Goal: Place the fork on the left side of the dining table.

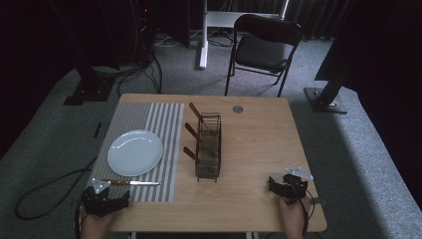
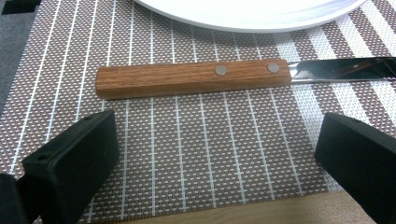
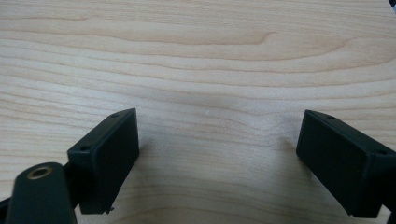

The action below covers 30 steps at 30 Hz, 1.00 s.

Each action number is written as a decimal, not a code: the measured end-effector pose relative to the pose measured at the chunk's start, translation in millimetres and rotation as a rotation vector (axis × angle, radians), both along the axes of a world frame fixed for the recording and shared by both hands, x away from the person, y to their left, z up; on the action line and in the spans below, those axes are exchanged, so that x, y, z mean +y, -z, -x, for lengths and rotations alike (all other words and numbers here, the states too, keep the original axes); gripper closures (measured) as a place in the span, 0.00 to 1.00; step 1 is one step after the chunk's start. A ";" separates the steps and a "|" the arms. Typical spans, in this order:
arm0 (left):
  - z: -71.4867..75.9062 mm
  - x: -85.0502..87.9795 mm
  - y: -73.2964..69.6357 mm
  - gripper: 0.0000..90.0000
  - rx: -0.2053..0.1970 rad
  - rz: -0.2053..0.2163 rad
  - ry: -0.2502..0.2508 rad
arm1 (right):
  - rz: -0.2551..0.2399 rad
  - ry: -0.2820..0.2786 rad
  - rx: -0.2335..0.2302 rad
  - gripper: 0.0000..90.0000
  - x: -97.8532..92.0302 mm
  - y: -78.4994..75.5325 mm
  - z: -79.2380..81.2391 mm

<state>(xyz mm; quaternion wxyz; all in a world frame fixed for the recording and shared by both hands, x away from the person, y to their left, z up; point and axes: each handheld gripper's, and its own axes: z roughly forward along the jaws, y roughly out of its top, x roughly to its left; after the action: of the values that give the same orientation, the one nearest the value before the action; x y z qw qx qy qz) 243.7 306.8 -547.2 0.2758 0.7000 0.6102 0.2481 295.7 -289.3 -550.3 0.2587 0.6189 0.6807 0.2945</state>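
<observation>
A knife with a wooden handle and a steel blade lies on the striped placemat, just below a white plate. My left gripper rests at the table's near left corner, just short of the knife handle. Its jaws stand wide apart with only bare placemat between them. My right gripper sits near the front right of the wooden table, open over bare wood.
A dark wire rack stands mid-table with three wooden-handled utensils sticking out to its left. A small round metal disc sits near the far edge. A black chair and stand legs are on the carpet beyond the table.
</observation>
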 end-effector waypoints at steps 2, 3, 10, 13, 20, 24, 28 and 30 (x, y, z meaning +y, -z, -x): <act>0.0 0.0 0.0 0.00 0.000 0.000 0.000 | 0.001 0.000 0.001 0.14 0.0 -0.1 0.1; 0.0 0.0 0.0 0.00 0.000 0.000 0.000 | 0.001 0.000 0.001 0.14 0.0 -0.1 0.1; 0.1 0.2 0.0 0.00 0.000 0.000 0.000 | 0.000 0.001 0.000 0.14 0.2 -0.1 0.4; -0.2 0.1 -0.2 0.00 0.003 0.000 0.000 | 0.000 0.001 0.000 0.14 0.2 0.0 0.4; -1.4 0.0 -1.4 0.00 0.016 -0.003 0.001 | 0.000 0.001 0.000 0.14 0.2 -0.1 0.4; -2.7 -0.9 -2.9 0.00 0.031 -0.004 -0.004 | 0.000 0.001 0.000 0.14 0.1 0.0 0.4; -3.0 -0.8 -4.5 0.01 0.044 -0.003 -0.002 | 0.000 0.002 0.000 0.14 0.1 0.0 0.4; -2.6 0.0 -6.1 0.01 0.043 0.023 0.005 | 0.000 0.002 0.000 0.14 0.2 0.1 0.4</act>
<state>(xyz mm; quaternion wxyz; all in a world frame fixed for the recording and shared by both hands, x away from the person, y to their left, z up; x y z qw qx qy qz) 246.3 306.8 -541.1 0.2713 0.7037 0.6168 0.2254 295.3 -289.1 -550.4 0.2592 0.6195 0.6800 0.2943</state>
